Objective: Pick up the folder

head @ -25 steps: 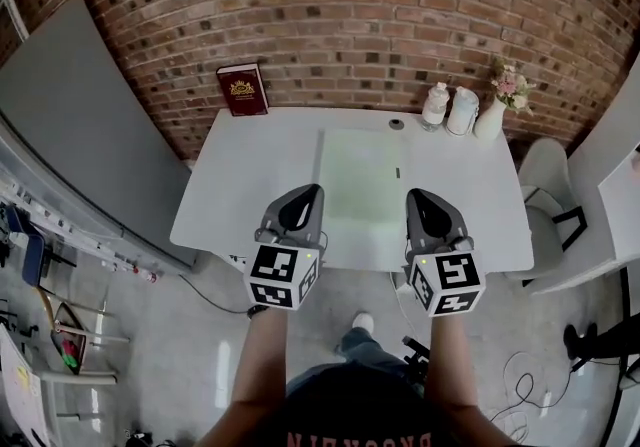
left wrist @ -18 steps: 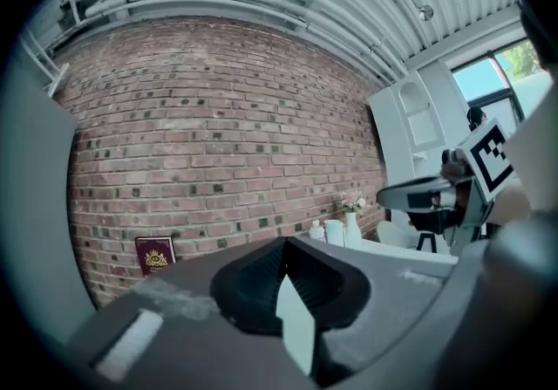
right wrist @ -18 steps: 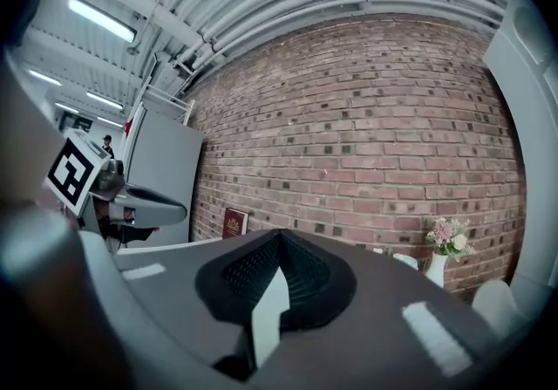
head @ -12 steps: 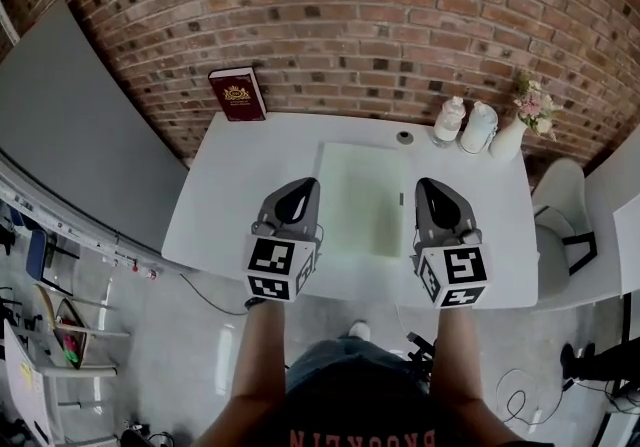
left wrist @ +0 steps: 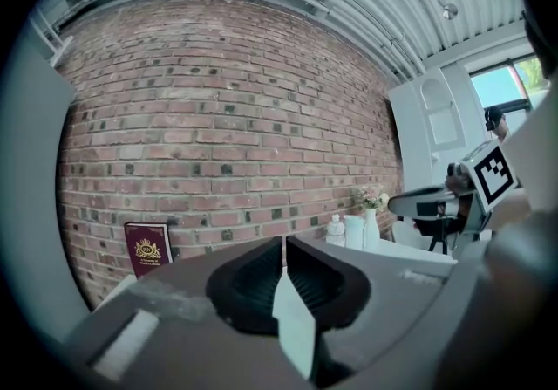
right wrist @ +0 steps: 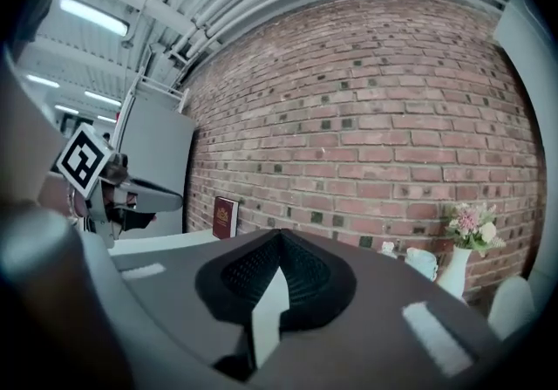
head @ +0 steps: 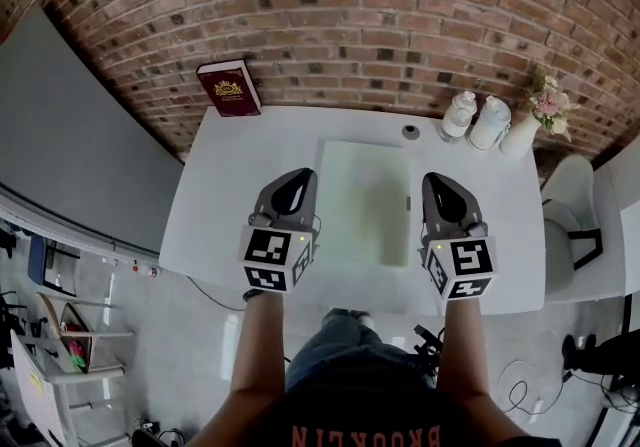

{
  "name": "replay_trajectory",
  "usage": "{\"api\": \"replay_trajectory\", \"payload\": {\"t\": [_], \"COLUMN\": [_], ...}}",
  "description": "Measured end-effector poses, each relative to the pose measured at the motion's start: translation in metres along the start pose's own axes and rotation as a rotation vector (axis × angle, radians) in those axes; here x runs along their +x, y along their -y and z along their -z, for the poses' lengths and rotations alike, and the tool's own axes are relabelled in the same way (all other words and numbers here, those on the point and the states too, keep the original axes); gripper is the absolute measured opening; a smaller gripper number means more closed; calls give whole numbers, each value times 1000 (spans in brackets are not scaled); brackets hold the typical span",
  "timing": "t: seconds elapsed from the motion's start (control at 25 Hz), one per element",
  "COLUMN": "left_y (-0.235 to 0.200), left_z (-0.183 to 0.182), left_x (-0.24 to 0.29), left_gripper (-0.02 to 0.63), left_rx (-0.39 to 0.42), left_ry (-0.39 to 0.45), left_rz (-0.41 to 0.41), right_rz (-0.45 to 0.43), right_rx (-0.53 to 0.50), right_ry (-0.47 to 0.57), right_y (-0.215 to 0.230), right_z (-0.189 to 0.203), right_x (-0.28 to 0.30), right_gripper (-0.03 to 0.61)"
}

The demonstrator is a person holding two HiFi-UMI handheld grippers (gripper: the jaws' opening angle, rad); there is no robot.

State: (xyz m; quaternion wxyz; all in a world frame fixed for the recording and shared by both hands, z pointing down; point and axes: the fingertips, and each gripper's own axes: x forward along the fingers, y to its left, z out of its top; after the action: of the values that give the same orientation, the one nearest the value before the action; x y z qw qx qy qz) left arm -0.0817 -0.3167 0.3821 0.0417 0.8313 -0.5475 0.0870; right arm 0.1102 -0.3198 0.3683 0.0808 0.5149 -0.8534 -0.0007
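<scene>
Table [head: 235, 170]: folder [head: 365, 203] right of left claw [head: 296, 177].

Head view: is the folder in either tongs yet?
No, the folder lies flat on the table between the left tongs and the right tongs, both shut and empty.

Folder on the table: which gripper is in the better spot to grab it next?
Left, but only just. In the head view the left gripper sits right at the left edge of the pale green folder; the right gripper shows a small gap. Both are shut and must open first.
</scene>
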Motion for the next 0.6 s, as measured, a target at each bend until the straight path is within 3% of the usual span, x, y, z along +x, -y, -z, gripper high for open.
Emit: {"api": "replay_trajectory", "payload": {"t": [0.32, 0.6], "left_y": [-22, -37], "left_z": [25, 49], "left_x": [34, 52], "left_gripper": [-2, 225], "left_rx": [-45, -152], "left_ry": [-71, -120], "left_rz": [25, 48], "right_rz": [15, 9], "right_rx": [120, 166], "right_ry": [-55, -126], "right_y": [16, 21], "right_z": [21, 44], "right_x": [34, 55], "right_gripper": [3, 258]}}
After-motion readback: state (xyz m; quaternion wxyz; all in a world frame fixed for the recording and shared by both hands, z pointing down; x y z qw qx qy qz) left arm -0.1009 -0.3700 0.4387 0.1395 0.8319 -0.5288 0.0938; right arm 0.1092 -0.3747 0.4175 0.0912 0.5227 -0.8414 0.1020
